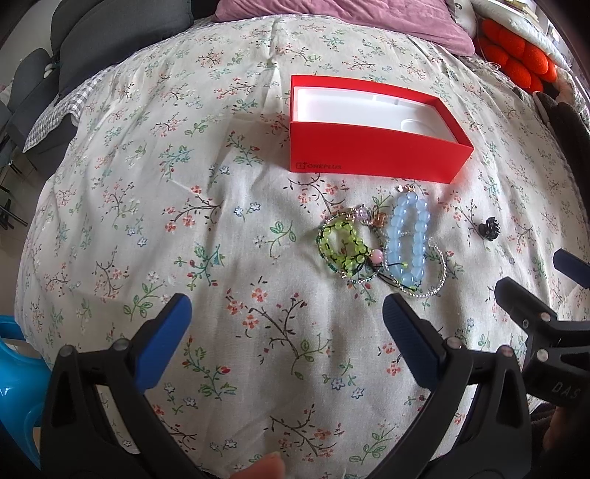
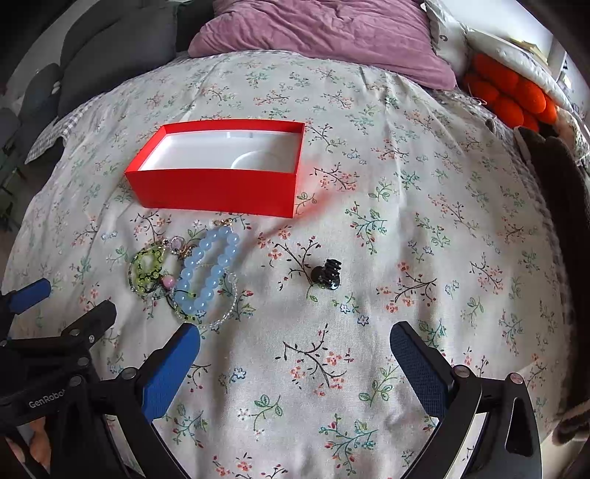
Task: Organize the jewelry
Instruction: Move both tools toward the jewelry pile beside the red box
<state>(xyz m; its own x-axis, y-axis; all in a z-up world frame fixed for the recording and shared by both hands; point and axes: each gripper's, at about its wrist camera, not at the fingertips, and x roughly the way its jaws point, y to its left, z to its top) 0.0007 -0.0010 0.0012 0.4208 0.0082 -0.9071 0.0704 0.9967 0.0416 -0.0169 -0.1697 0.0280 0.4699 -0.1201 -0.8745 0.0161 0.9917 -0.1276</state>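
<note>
A red open box [image 1: 368, 154] with a bare white inside lies on the floral bedspread; it also shows in the right wrist view [image 2: 217, 191]. In front of it lies a jewelry pile: a blue bead bracelet [image 1: 407, 239] [image 2: 208, 272], a green bead bracelet [image 1: 341, 247] [image 2: 147, 271] and a clear bead loop [image 1: 438, 272]. A small black hair claw [image 1: 488, 228] [image 2: 326, 278] lies to the right. My left gripper [image 1: 287, 313] is open and empty, below and left of the pile. My right gripper [image 2: 295, 339] is open and empty, in front of the claw.
A purple pillow [image 2: 324, 33] lies at the far edge, an orange knitted item [image 2: 512, 95] at the far right. Dark cushions [image 2: 110, 48] stand at the far left. A blue plastic object [image 1: 18, 372] sits at the bed's left edge.
</note>
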